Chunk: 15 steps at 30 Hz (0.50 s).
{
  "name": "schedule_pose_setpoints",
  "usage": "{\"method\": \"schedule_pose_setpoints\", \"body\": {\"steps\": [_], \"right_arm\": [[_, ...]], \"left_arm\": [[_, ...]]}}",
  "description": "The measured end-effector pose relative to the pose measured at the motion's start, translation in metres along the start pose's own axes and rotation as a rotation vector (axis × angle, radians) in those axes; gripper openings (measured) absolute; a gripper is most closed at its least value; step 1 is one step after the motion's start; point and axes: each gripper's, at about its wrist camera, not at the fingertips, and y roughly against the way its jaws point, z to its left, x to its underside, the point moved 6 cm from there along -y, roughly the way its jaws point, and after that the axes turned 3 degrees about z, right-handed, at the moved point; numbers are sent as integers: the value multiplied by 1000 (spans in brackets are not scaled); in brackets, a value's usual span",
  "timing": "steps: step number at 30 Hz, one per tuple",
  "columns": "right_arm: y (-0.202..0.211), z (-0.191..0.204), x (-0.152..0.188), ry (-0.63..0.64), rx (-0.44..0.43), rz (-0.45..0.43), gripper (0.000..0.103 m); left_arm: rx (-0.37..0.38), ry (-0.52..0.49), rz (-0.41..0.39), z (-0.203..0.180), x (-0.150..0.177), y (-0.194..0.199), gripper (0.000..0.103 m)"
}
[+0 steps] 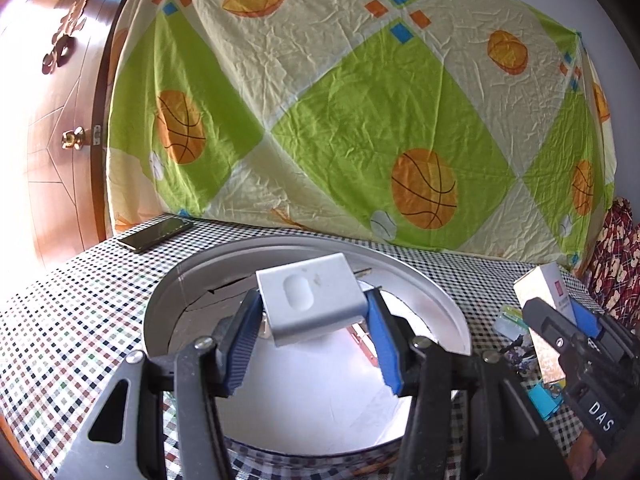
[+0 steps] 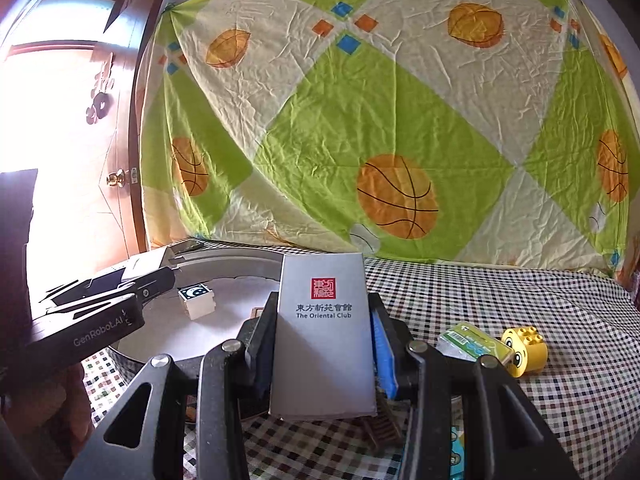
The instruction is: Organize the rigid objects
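Note:
My left gripper (image 1: 314, 314) is shut on a white charger plug (image 1: 308, 284) and holds it above the round metal tray (image 1: 420, 276); its metal prongs point away from me. My right gripper (image 2: 324, 304) is shut on an upright grey box (image 2: 324, 344) printed "The Oriental Club", at the tray's (image 2: 240, 266) near right rim. In the left wrist view the right gripper (image 1: 560, 314) shows at the right with the box (image 1: 540, 284). Seen from the right wrist, the left gripper (image 2: 160, 267) reaches in from the left with the plug (image 2: 148, 261). A small white cube (image 2: 197, 300) with a panda face lies inside the tray.
A yellow toy block (image 2: 524, 350) with a face and a green-labelled clear packet (image 2: 474, 344) lie on the checked tablecloth right of the tray. A dark phone (image 1: 156, 234) lies at the far left. A patterned sheet hangs behind the table; a wooden door stands left.

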Motion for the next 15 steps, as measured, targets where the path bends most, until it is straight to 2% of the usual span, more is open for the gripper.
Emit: {"method": "schedule_pose_setpoints", "body": {"steps": [15], "right_arm": [[-11, 22, 0, 40, -25, 23, 44]], "left_arm": [[-11, 9, 16, 12, -1, -2, 52]]}}
